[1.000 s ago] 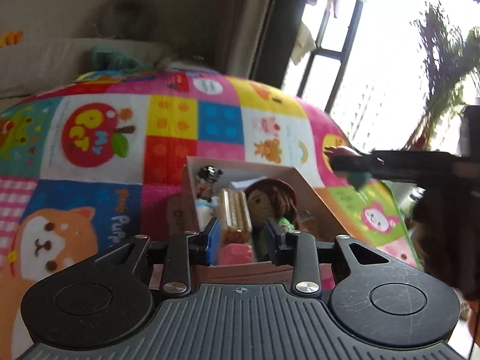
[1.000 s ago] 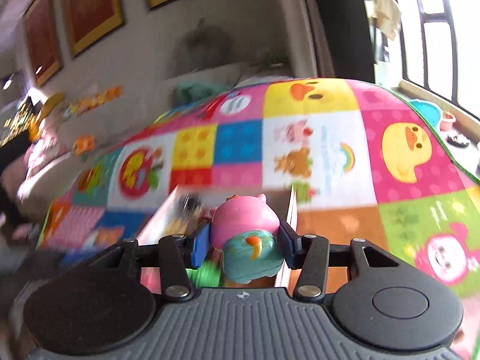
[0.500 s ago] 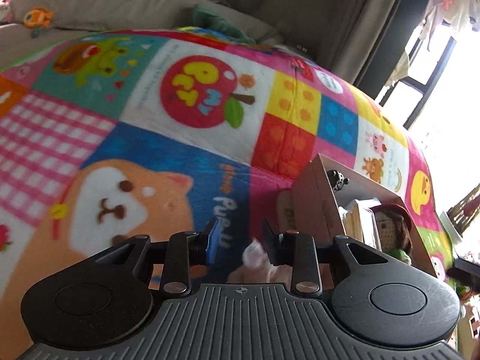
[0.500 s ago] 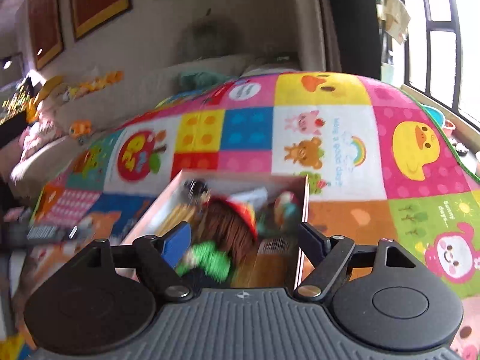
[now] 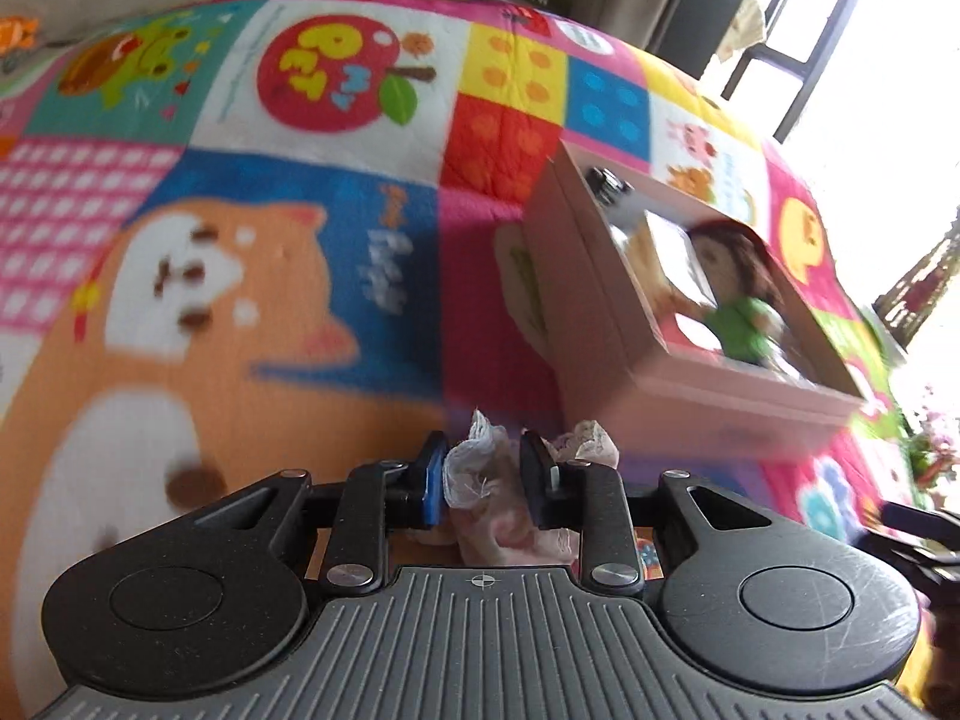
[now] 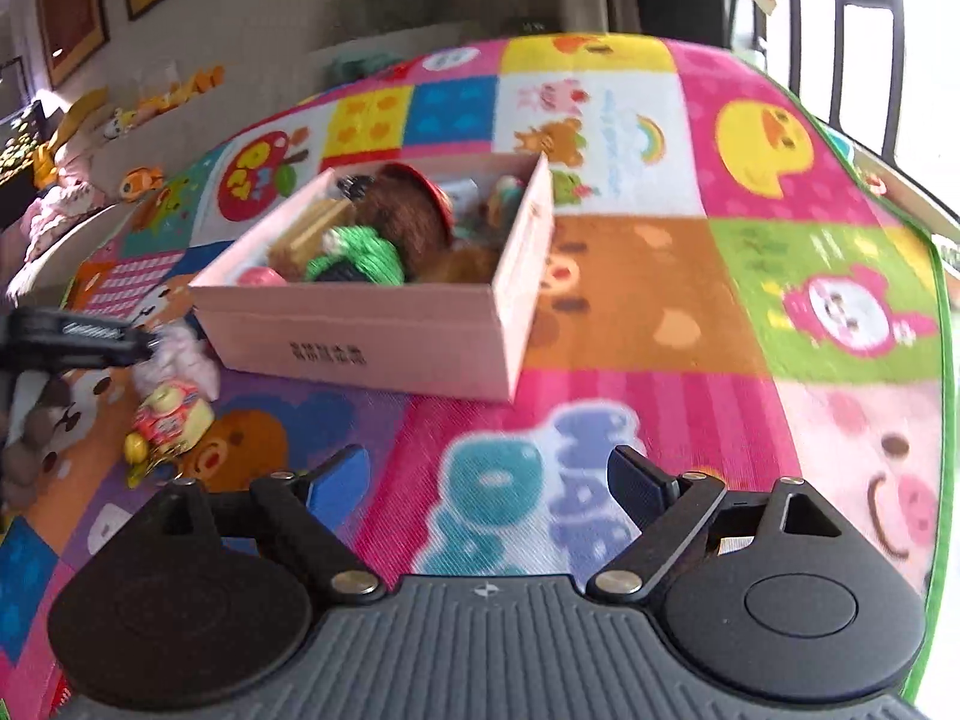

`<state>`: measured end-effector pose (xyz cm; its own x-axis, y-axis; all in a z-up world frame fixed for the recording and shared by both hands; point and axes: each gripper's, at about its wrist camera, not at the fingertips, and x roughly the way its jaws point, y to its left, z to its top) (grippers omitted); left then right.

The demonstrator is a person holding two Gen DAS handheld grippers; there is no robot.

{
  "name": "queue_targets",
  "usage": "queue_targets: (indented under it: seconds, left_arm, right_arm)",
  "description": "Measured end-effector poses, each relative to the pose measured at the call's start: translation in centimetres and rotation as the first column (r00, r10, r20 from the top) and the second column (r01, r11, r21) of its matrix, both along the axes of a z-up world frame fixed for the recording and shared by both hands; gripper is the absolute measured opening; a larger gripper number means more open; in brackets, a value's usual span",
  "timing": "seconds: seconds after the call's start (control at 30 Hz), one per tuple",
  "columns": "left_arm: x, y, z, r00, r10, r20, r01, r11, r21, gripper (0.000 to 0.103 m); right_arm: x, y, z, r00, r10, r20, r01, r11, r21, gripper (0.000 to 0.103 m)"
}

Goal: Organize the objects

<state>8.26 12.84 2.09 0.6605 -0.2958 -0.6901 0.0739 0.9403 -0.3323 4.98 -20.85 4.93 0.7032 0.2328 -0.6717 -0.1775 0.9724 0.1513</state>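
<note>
A pink cardboard box sits on the colourful play mat and holds a brown-haired doll in green and other toys. It also shows in the left wrist view. My left gripper has its fingers around a pale pink lacy cloth item lying on the mat left of the box. From the right wrist view the left gripper reaches that cloth. My right gripper is open and empty above the mat, in front of the box.
A small red-and-yellow packet toy lies on the mat left of the box. A beige sofa with plush toys runs behind the mat. A bright window is at the right. The mat edge drops off at the right.
My right gripper released the pink and teal toy into the box, opened, and drew back. My left gripper swung left from the box and came down around the lacy cloth.
</note>
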Motion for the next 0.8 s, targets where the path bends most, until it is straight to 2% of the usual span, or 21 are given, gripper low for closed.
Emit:
queue_targets:
  seconds: [0.13,0.23,0.3,0.37,0.43,0.57,0.73,0.8]
  left_arm:
    - [-1.9,-2.5,-0.2,0.997,-0.068,-0.03,0.065,0.994,-0.09,0.027]
    - [-2.3,-4.6,-0.6,0.985,-0.156,-0.066,0.142,0.973,-0.183,0.027]
    - [-2.7,-5.7,-0.5,0.981,-0.183,-0.059,0.172,0.971,-0.165,0.027]
    - [-3.0,-5.6,0.2,0.991,-0.132,-0.014,0.13,0.987,-0.097,0.027]
    - [-3.2,-4.6,1.1,0.998,-0.044,0.036,0.045,0.998,-0.049,0.027]
    - [-3.3,-2.1,2.7,0.989,0.117,0.092,-0.116,0.993,-0.02,0.025]
    - [-3.9,-0.7,3.0,0.987,0.142,0.076,-0.141,0.99,-0.018,0.025]
    - [-4.1,-0.7,2.6,0.99,0.13,0.059,-0.129,0.991,-0.021,0.025]
  right_arm:
    - [-0.1,-0.3,-0.9,0.999,-0.027,-0.022,0.027,0.999,0.028,0.087]
    - [-0.5,-0.3,-0.8,0.999,-0.041,-0.015,0.042,0.998,0.04,0.089]
    - [-1.1,-0.2,-0.4,0.999,-0.042,0.003,0.041,0.998,0.039,0.094]
    - [-1.9,-0.1,0.2,0.999,-0.025,0.02,0.024,0.999,0.034,0.097]
    - [-2.9,0.7,0.7,0.999,0.027,0.034,-0.028,0.999,0.029,0.099]
    - [-4.7,4.4,0.9,0.982,0.186,0.033,-0.186,0.982,-0.016,0.101]
    - [-6.9,10.1,0.4,0.918,0.396,0.001,-0.396,0.918,0.001,0.101]
    - [-7.6,11.9,0.0,0.897,0.442,-0.002,-0.442,0.896,-0.041,0.099]
